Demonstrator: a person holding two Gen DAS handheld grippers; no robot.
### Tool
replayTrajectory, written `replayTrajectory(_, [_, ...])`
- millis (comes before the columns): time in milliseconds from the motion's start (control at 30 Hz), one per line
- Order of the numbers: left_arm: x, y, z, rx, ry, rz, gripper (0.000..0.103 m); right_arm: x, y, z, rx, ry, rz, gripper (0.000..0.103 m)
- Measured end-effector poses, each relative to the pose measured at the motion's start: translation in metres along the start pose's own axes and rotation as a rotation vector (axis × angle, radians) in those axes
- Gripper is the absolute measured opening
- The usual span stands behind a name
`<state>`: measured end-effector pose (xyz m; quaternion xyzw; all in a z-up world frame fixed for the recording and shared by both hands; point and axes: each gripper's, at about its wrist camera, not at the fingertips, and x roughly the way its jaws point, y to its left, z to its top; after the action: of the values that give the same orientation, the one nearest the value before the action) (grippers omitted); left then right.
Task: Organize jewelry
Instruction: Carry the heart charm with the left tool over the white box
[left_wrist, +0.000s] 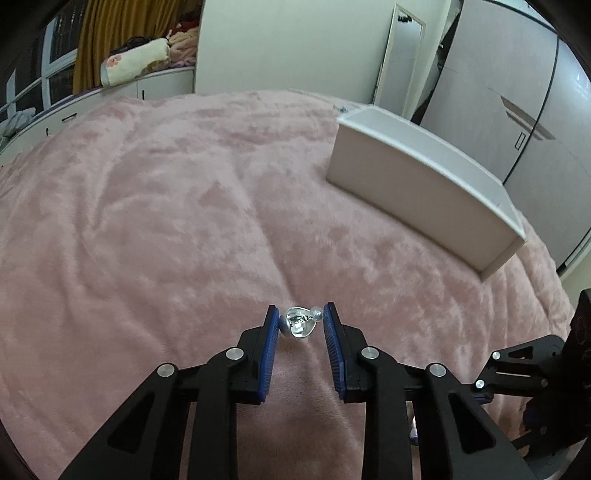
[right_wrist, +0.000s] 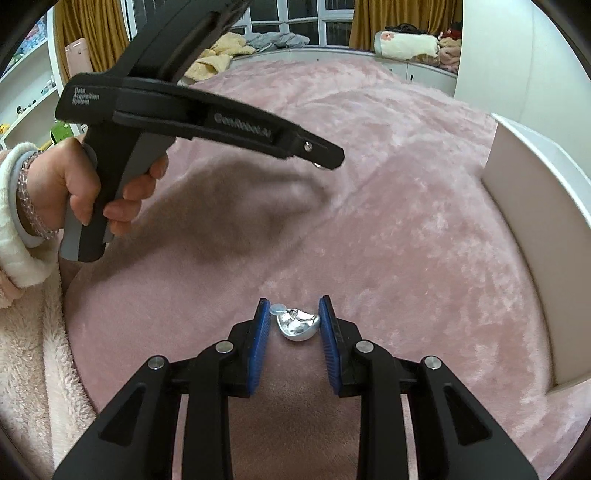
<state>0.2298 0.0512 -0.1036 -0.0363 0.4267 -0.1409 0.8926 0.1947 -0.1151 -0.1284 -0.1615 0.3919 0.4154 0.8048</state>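
Observation:
A silver heart-shaped earring (left_wrist: 298, 325) sits between the blue pads of my left gripper (left_wrist: 300, 318), which is shut on it above the pink blanket (left_wrist: 166, 206). A second silver heart-shaped earring (right_wrist: 297, 325) with a clear backing sits between the blue pads of my right gripper (right_wrist: 291, 314), which is shut on it. The white box (left_wrist: 424, 184) stands to the right of the left gripper; its wall (right_wrist: 532, 229) is also at the right of the right wrist view. The left gripper's body (right_wrist: 192, 114), held by a hand (right_wrist: 85, 192), is at the upper left of the right wrist view.
A pink fluffy blanket (right_wrist: 388, 206) covers the bed. Window ledge with folded blankets (left_wrist: 136, 62) lies at the back. A mirror (left_wrist: 400, 59) and a wardrobe (left_wrist: 517, 92) stand beyond the box. Part of the right gripper's frame (left_wrist: 535, 373) shows at the lower right.

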Motion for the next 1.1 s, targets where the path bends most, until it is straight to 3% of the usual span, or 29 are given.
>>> replayTrajectory(200, [-0.037, -0.007, 0.015, 0.024, -0.057, 0.026, 0.029, -0.030, -0.003, 0.012, -0.004, -0.068, -0.039, 0.028])
replayTrajectory(700, [-0.125, -0.047, 0.062, 0.113, -0.203, 0.082, 0.030, -0.155, -0.036, 0.053, -0.010, -0.322, -0.220, 0.028])
replayTrajectory(933, [-0.138, -0.086, 0.097, 0.169, -0.230, 0.073, 0.030, -0.206, -0.064, 0.069, 0.005, -0.423, -0.312, 0.028])
replayTrajectory(1100, [-0.135, -0.119, 0.125, 0.211, -0.245, 0.036, 0.030, -0.228, -0.089, 0.072, 0.025, -0.449, -0.353, 0.028])
